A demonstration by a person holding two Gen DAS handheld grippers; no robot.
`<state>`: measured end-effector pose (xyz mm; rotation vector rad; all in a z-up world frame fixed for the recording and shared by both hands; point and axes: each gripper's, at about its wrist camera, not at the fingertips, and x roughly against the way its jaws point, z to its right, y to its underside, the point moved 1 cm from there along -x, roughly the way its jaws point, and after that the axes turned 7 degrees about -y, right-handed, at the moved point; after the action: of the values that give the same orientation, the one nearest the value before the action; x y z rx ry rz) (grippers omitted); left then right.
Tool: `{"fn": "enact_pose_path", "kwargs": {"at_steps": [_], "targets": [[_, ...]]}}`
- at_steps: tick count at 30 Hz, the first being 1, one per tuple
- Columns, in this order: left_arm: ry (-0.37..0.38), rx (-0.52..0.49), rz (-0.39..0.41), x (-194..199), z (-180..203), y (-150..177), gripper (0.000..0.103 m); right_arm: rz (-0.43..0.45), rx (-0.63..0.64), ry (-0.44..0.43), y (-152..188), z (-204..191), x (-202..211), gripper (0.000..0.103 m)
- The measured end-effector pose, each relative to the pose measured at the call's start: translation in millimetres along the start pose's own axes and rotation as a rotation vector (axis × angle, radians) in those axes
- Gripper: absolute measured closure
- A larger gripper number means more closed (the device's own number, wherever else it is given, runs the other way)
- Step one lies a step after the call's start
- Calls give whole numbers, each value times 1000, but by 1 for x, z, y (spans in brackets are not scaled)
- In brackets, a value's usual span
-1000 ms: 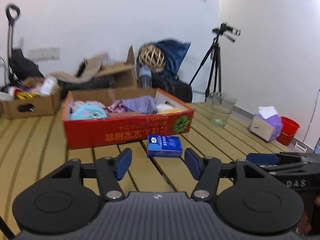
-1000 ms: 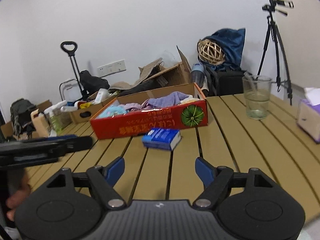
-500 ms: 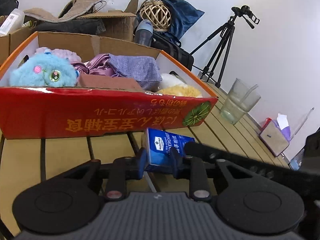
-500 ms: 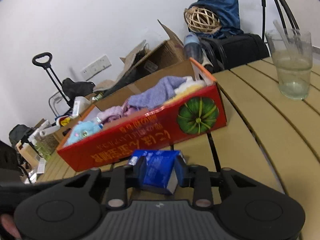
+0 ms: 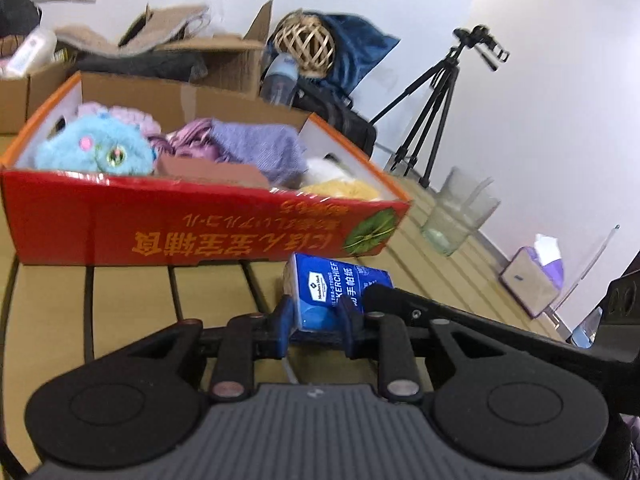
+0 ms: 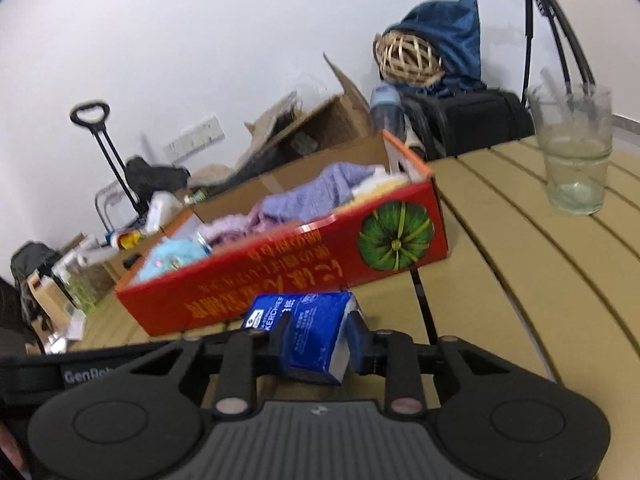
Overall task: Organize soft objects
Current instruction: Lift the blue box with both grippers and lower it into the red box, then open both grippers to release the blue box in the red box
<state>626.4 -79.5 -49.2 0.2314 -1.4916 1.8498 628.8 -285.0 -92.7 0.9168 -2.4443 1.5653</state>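
Observation:
A blue tissue pack [image 5: 340, 280] lies on the slatted wooden table just in front of a long red cardboard box [image 5: 200, 236]. My left gripper [image 5: 316, 316] is shut on the pack's near end, a blue pad pressed on each side. My right gripper [image 6: 318, 332] holds the same pack [image 6: 312, 308] from the other side; its jaws are still closing, with both pads against the pack. The red box [image 6: 300, 272] holds a blue plush toy [image 5: 96, 148], purple cloths [image 5: 256, 148] and a yellow soft item [image 5: 344, 190].
A glass tumbler [image 6: 576, 160] stands on the table to the right of the box, and a purple tissue box [image 5: 532, 280] sits beyond it. Behind the table are cardboard boxes [image 5: 224, 56], a wicker ball [image 5: 306, 46], bags and a tripod [image 5: 436, 92].
Both grippers came forward and down toward the blue pack and went from wide open to shut on it. The red box now looms larger in both views.

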Motion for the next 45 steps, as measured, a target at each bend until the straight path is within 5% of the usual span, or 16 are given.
{"fn": "enact_pose_path", "kwargs": {"at_steps": [8,16,22,26,33,35,38,45], "targets": [[21,7,99,28,7,-55,79,89,19,-81,-41,-18,27,79],[-27,-11,3,-65,-16,-156,78,83,-20,-24,-104,-5,-53,79],[-192,-91,-105,-146,-22,-146,79,-17,-67,55,-99,22,-124,89],[-188,-92,-113,-150,-26,-140,78,-87,87,131,-91,9,-138,92],[-156,-140,-132,-154,-20,-138,70,-72,219,214,-74,-7,-131,94],[-145,-115,-132,-146,-23,-137,69,-59,225,231,-72,-12,-129,92],[-172,-130,-94,-113,-22,-132,62,-58,136,144,-77,-10,-111,89],[-304,-118,11,-7,-27,-101,52,-16,131,100,-101,-14,-23,75]]}}
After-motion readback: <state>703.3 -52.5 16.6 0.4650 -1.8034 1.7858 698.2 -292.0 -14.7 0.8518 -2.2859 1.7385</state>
